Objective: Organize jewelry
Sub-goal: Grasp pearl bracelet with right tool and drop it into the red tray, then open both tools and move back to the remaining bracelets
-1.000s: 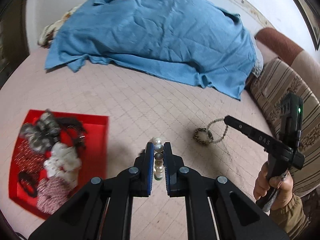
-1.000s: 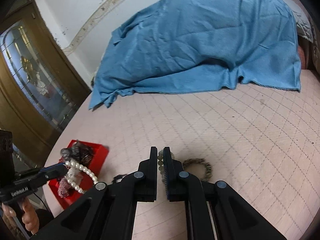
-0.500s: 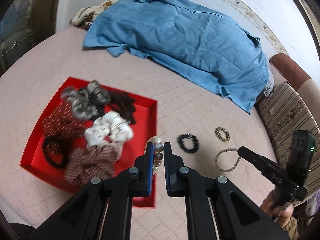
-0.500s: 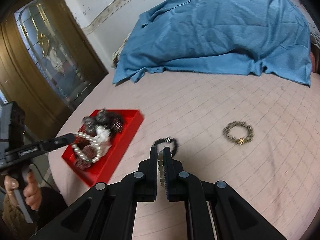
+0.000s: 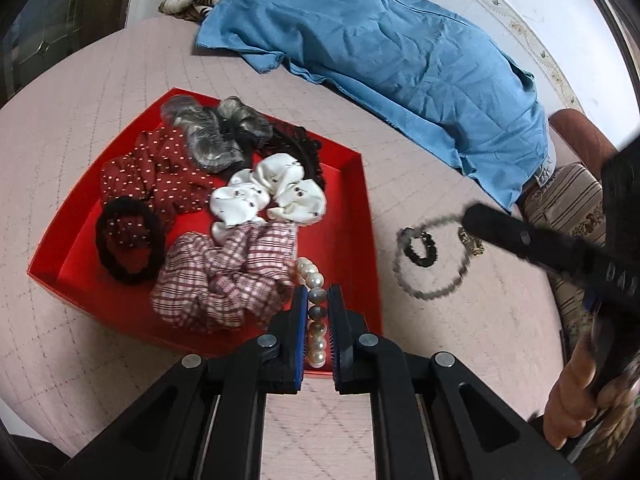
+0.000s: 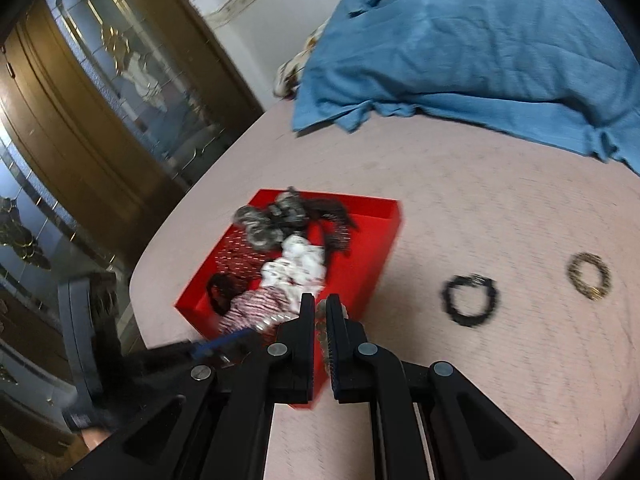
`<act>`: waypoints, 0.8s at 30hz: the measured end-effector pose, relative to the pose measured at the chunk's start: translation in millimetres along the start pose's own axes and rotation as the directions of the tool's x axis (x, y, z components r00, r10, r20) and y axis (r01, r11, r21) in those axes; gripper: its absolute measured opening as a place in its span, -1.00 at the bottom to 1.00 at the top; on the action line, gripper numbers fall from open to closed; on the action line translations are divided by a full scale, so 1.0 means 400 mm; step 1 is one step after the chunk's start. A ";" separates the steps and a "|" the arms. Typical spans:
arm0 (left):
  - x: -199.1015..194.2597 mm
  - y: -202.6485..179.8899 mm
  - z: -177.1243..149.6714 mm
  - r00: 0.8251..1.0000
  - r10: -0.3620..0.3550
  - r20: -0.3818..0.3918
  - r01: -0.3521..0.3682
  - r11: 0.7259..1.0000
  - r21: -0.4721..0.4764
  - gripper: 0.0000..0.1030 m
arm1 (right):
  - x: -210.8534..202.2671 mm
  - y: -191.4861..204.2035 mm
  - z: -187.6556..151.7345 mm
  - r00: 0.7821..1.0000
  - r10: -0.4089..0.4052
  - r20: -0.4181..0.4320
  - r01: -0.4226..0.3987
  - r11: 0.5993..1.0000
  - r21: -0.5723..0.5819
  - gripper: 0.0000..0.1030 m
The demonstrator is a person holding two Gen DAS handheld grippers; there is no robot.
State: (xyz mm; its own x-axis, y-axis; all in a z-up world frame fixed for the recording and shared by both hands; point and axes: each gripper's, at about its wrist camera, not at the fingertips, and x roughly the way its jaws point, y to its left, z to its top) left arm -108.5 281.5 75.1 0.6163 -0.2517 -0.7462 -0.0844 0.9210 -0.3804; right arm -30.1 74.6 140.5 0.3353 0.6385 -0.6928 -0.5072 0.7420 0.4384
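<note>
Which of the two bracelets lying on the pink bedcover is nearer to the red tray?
The black beaded bracelet; the gold-brown chain bracelet lies beyond it, farther from the red tray.

I see pink bed [image 6: 500, 208]. On it: red tray [image 5: 356, 216] of hair ties, big blue cloth [image 5: 400, 52], black bracelet [image 6: 470, 300], gold bracelet [image 6: 590, 276] just beside.

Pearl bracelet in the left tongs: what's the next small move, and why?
Probably lower a little and open the left tongs. They are shut on the pearl bracelet, which already hangs over the red tray beside the plaid scrunchie, so releasing should drop it inside.
</note>
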 end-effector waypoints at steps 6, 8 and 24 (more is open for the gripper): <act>0.016 0.035 -0.006 1.000 -0.016 -0.003 0.016 1.000 -0.008 -0.82 | 0.125 0.043 0.026 0.996 -0.032 -0.083 0.031 0.999 -0.018 -0.87; 0.020 0.039 -0.008 1.000 -0.024 -0.009 0.024 1.000 -0.004 -0.82 | 0.140 0.046 0.025 0.995 -0.043 -0.095 0.041 0.999 -0.025 -0.87; -0.029 0.028 -0.012 0.995 -0.035 0.090 0.031 0.999 0.040 -0.20 | 0.090 0.015 0.020 0.969 -0.245 -0.035 0.240 0.966 -0.098 -0.04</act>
State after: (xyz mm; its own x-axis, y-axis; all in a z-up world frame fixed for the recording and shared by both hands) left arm -120.4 293.1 76.9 0.6870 -0.2556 -0.6803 -0.0338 0.9239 -0.3812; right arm -14.8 103.6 122.7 0.4211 0.4298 -0.7987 -0.4871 0.8500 0.2006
